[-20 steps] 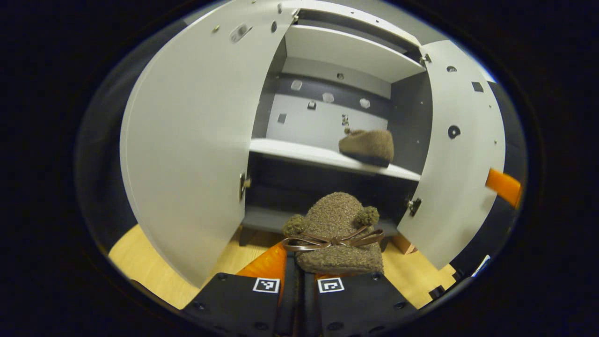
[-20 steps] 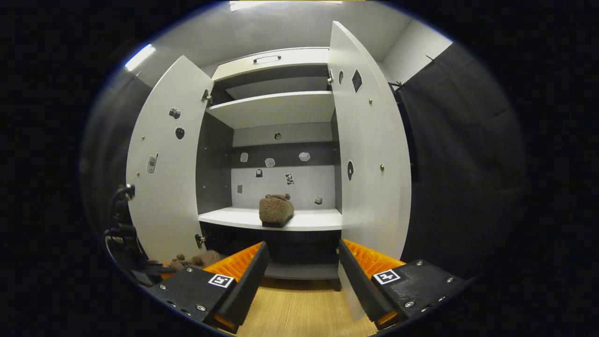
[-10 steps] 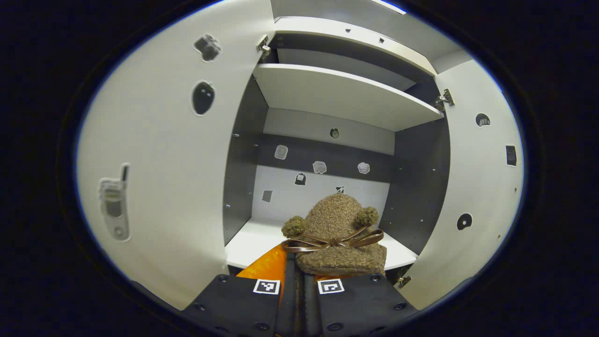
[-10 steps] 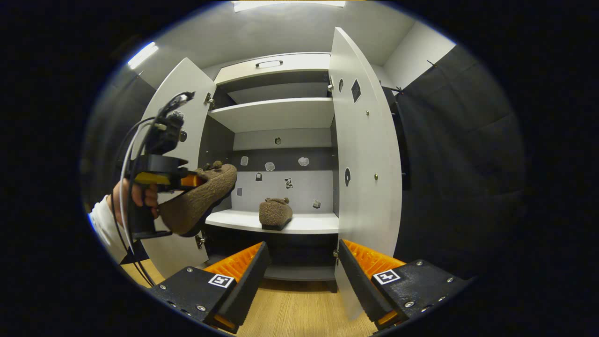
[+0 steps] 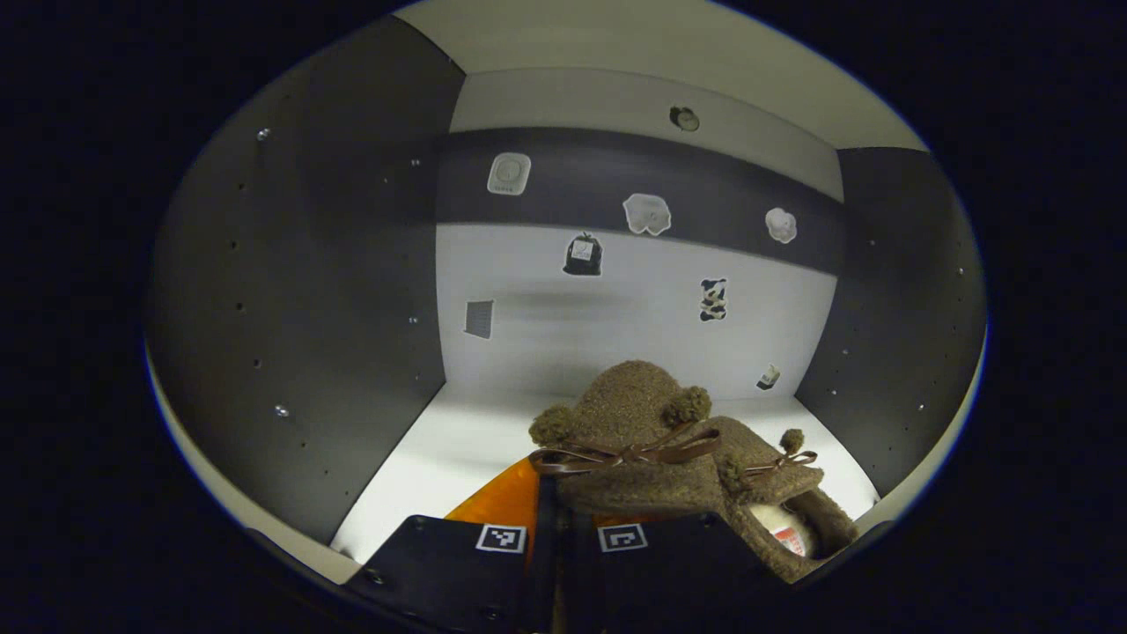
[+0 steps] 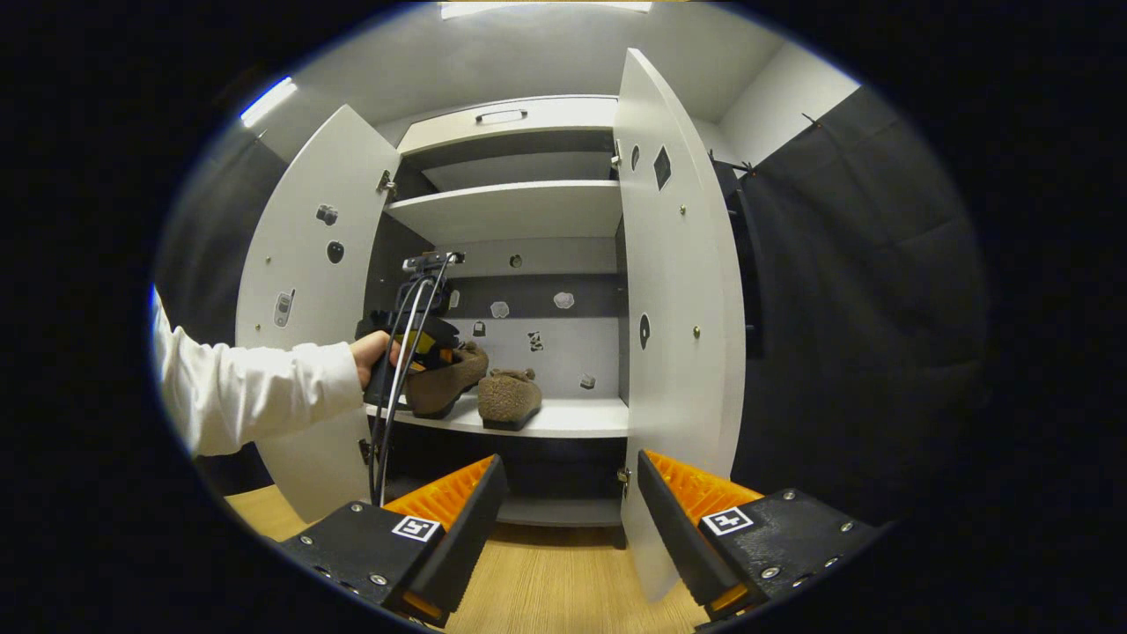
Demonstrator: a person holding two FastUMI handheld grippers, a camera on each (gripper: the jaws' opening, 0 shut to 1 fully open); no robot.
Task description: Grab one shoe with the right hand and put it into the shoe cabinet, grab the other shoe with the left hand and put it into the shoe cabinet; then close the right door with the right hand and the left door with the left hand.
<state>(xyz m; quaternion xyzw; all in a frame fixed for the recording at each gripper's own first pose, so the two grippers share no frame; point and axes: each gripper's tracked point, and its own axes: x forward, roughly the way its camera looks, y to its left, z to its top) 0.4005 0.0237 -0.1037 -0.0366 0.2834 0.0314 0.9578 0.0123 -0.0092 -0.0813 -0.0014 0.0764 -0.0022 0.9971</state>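
Note:
My left gripper [image 5: 560,511] is shut on a brown fuzzy slipper [image 5: 629,440] with a ribbon bow, held inside the cabinet just above the white middle shelf [image 5: 449,449]. The other slipper [image 5: 784,502] lies on that shelf close to its right. In the right gripper view the left gripper [image 6: 414,339] holds its slipper [image 6: 445,383] over the shelf [image 6: 563,418], beside the resting slipper [image 6: 508,398]. My right gripper [image 6: 563,519] hangs open and empty in front of the cabinet, low above the wooden floor.
Both white doors stand open: the left door [image 6: 304,291] and the right door [image 6: 678,335], whose edge is near my right fingers. A white-sleeved arm [image 6: 255,387] reaches in from the left. An upper shelf [image 6: 511,207] sits above. Dark side walls [image 5: 290,299] enclose the compartment.
My left gripper has carried its slipper forward, from in front of the doors into the middle compartment beside the other slipper. The right gripper has stayed nearly still and open.

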